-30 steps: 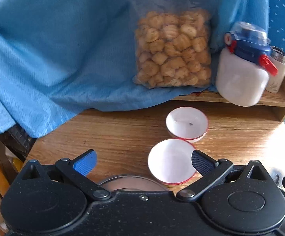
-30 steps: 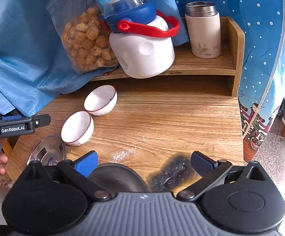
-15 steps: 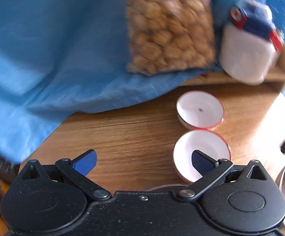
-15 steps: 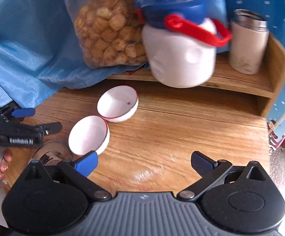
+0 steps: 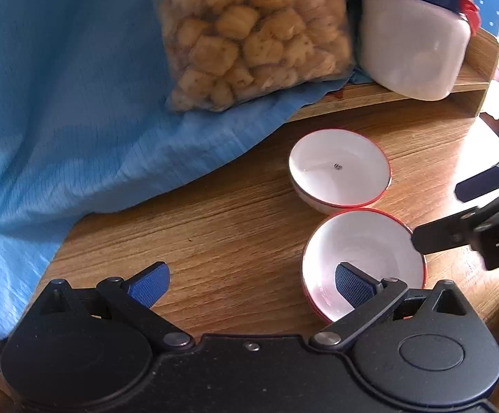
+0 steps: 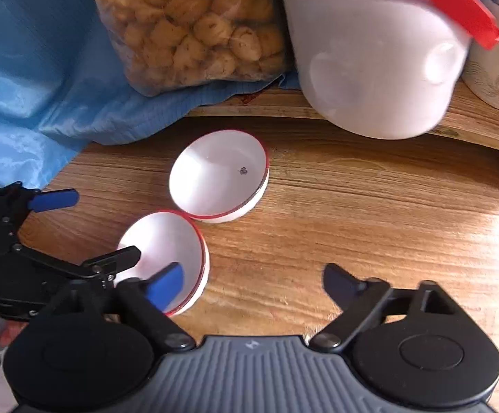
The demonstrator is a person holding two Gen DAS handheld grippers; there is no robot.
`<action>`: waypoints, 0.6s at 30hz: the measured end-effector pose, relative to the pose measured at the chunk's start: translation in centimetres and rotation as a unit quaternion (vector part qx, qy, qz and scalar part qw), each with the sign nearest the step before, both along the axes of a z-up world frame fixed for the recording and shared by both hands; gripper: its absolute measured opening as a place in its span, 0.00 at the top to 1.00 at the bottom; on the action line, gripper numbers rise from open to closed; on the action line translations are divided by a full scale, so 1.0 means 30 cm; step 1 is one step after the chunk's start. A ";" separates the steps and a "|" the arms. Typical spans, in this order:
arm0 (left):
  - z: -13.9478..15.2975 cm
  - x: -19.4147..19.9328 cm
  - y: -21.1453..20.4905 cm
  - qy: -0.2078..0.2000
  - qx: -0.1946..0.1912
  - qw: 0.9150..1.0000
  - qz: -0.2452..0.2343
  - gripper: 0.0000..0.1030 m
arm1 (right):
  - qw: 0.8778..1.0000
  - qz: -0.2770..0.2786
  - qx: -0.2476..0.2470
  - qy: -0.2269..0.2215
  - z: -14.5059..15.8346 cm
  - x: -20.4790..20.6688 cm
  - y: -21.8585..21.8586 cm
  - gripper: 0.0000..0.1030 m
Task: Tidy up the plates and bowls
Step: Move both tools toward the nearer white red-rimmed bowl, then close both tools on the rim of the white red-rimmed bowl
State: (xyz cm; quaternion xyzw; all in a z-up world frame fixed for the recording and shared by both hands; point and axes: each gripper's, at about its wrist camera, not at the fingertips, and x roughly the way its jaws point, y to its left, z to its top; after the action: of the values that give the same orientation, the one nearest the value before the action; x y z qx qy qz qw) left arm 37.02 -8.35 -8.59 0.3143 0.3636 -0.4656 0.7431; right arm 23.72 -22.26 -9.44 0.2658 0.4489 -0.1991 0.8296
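Both grippers now moved in over the near bowl, previously short of it. Left gripper rolled, one finger inside the rim. Right gripper jaws closing from full width, straddling the rim, no contact.

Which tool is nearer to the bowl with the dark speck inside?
Right. The right tool points just below that bowl; the left tool sits beyond the other bowl.
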 end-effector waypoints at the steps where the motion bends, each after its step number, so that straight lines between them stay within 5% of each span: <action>1: -0.005 0.006 -0.006 0.005 0.002 1.000 0.000 0.01 | 1.000 0.000 0.004 0.001 -0.004 0.008 -0.002 0.22; 8: -0.027 0.036 -0.024 0.067 0.019 0.997 0.017 0.07 | 0.999 0.019 0.038 0.000 -0.032 0.050 0.003 0.42; 11: -0.039 0.042 -0.015 0.099 0.020 0.994 0.029 0.12 | 0.998 0.028 0.055 -0.005 -0.043 0.064 0.004 0.58; 14: -0.047 0.042 -0.005 0.115 0.018 0.992 0.040 0.24 | 0.997 0.034 0.068 -0.013 -0.051 0.073 0.005 0.69; 18: -0.057 0.057 0.002 0.150 0.012 0.988 0.047 0.58 | 0.995 0.035 0.090 -0.020 -0.069 0.080 0.003 0.78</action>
State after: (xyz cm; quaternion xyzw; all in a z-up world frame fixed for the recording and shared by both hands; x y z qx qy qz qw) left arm 38.74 -8.31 -10.29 0.2327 0.4909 -0.4675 0.6974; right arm 26.11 -22.17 -11.50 0.3275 0.4574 -0.1229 0.8176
